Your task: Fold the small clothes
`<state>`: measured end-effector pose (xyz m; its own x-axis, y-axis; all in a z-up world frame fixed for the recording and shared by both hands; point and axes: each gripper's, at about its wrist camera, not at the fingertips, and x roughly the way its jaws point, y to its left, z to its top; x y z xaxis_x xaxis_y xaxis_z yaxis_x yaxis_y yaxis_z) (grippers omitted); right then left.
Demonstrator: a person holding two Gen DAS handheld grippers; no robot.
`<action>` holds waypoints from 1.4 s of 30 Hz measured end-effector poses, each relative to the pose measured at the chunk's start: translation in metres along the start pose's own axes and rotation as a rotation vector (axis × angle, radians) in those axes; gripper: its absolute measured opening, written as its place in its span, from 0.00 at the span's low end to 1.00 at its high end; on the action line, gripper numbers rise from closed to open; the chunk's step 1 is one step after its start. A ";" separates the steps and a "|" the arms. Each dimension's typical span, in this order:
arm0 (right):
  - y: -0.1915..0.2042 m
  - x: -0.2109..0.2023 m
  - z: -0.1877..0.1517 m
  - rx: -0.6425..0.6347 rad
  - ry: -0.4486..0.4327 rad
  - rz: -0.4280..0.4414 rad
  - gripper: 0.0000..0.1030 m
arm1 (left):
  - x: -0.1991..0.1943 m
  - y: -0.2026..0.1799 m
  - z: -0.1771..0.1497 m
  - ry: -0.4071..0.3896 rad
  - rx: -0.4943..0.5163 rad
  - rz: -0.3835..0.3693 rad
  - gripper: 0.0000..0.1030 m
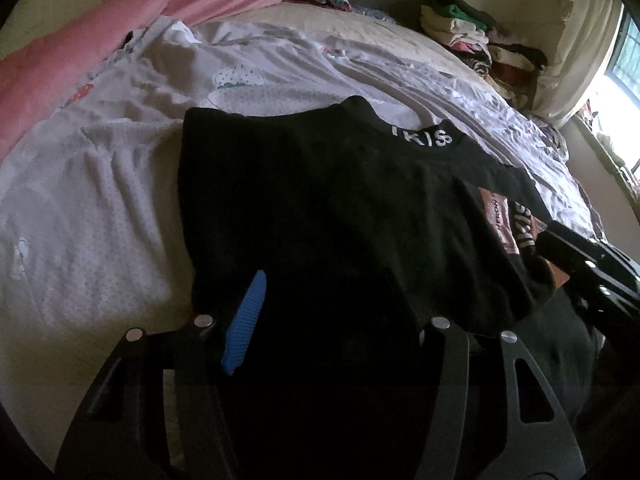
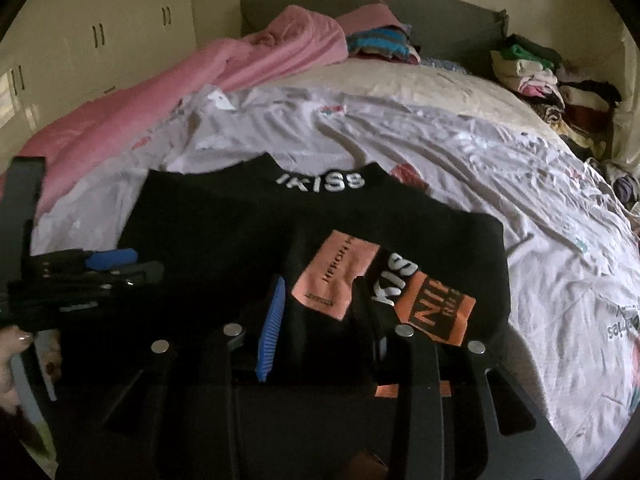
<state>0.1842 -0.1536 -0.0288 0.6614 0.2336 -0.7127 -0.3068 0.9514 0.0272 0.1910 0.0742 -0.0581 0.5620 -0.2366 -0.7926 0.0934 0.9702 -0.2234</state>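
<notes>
The black garment (image 2: 248, 232) lay flat on the bed (image 2: 460, 168), collar away from both tools. The right hand-held gripper (image 2: 320, 316) straddled its near hem, jaws parted, not pinching. The left hand-held gripper (image 1: 340, 320), also released, covered the hem's left side.

Both grippers' fingers (image 2: 272, 320) partly apart

Black garment (image 2: 224, 232) lying flat on the bed, partly folded, its collar band lettered "IKISS" in white at the far edge. Near right corner: a lettered sleeve (image 2: 394, 280) folded across orange-pink printed patches (image 2: 340, 276).
</notes>
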 end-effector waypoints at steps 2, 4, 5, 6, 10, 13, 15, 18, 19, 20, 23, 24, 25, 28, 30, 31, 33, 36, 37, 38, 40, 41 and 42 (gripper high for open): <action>-0.003 0.006 -0.004 -0.003 0.026 -0.034 0.33 | 0.000 0.001 0.000 -0.001 -0.002 -0.006 0.49; -0.008 0.012 -0.009 0.000 0.061 -0.065 0.36 | 0.000 0.002 -0.001 -0.002 -0.004 -0.011 0.49; -0.013 0.015 -0.014 0.012 0.082 -0.075 0.36 | 0.000 0.003 -0.001 -0.002 -0.004 -0.013 0.49; -0.018 0.018 -0.019 0.022 0.102 -0.096 0.36 | 0.000 0.003 -0.001 -0.004 -0.003 -0.013 0.49; -0.040 0.023 -0.031 0.109 0.119 -0.084 0.36 | 0.000 0.002 -0.001 -0.003 0.000 -0.012 0.49; -0.039 0.021 -0.033 0.110 0.113 -0.095 0.38 | -0.001 0.002 -0.002 -0.004 0.001 -0.010 0.49; -0.034 0.020 -0.032 0.093 0.109 -0.112 0.40 | -0.001 0.001 -0.002 -0.005 0.004 -0.008 0.49; -0.031 0.011 -0.030 0.080 0.076 -0.120 0.58 | -0.003 -0.001 -0.003 -0.010 0.014 0.005 0.49; -0.030 0.008 -0.030 0.083 0.063 -0.111 0.59 | -0.003 -0.002 -0.003 -0.011 0.017 0.008 0.49; -0.030 0.005 -0.029 0.088 0.054 -0.099 0.59 | -0.003 -0.002 -0.003 -0.012 0.018 0.009 0.49; -0.028 -0.002 -0.028 0.092 0.029 -0.092 0.66 | -0.004 -0.002 -0.003 -0.012 0.019 0.010 0.49; -0.028 -0.004 -0.027 0.093 0.020 -0.090 0.72 | -0.004 -0.002 -0.003 -0.012 0.019 0.010 0.49; -0.027 -0.007 -0.027 0.093 0.010 -0.089 0.75 | -0.004 -0.002 -0.003 -0.012 0.020 0.011 0.49; -0.024 -0.013 -0.025 0.098 -0.011 -0.080 0.80 | -0.004 -0.002 -0.003 -0.012 0.020 0.012 0.49; -0.022 -0.017 -0.025 0.097 -0.024 -0.078 0.84 | -0.004 -0.003 -0.004 -0.012 0.022 0.012 0.49; -0.021 -0.020 -0.025 0.095 -0.032 -0.076 0.85 | -0.004 -0.003 -0.004 -0.012 0.024 0.014 0.49; -0.019 -0.025 -0.024 0.092 -0.042 -0.076 0.88 | -0.006 -0.004 -0.004 -0.012 0.027 0.016 0.49; -0.015 -0.031 -0.023 0.086 -0.058 -0.078 0.90 | -0.008 -0.005 -0.005 -0.014 0.029 0.021 0.49; -0.014 -0.034 -0.022 0.084 -0.065 -0.081 0.92 | -0.009 -0.005 -0.005 -0.015 0.029 0.022 0.50; -0.014 -0.035 -0.022 0.085 -0.069 -0.084 0.93 | -0.011 -0.006 -0.005 -0.018 0.029 0.023 0.52; -0.013 -0.040 -0.021 0.087 -0.079 -0.086 0.93 | -0.016 -0.008 -0.005 -0.024 0.025 0.013 0.57; -0.013 -0.043 -0.021 0.089 -0.086 -0.088 0.93 | -0.019 -0.010 -0.005 -0.029 0.026 0.009 0.61; -0.013 -0.044 -0.020 0.091 -0.089 -0.089 0.94 | -0.023 -0.011 -0.004 -0.036 0.032 0.011 0.62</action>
<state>0.1452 -0.1809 -0.0115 0.7425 0.1607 -0.6503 -0.1837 0.9824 0.0330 0.1736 0.0689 -0.0399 0.5922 -0.2246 -0.7738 0.1127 0.9740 -0.1965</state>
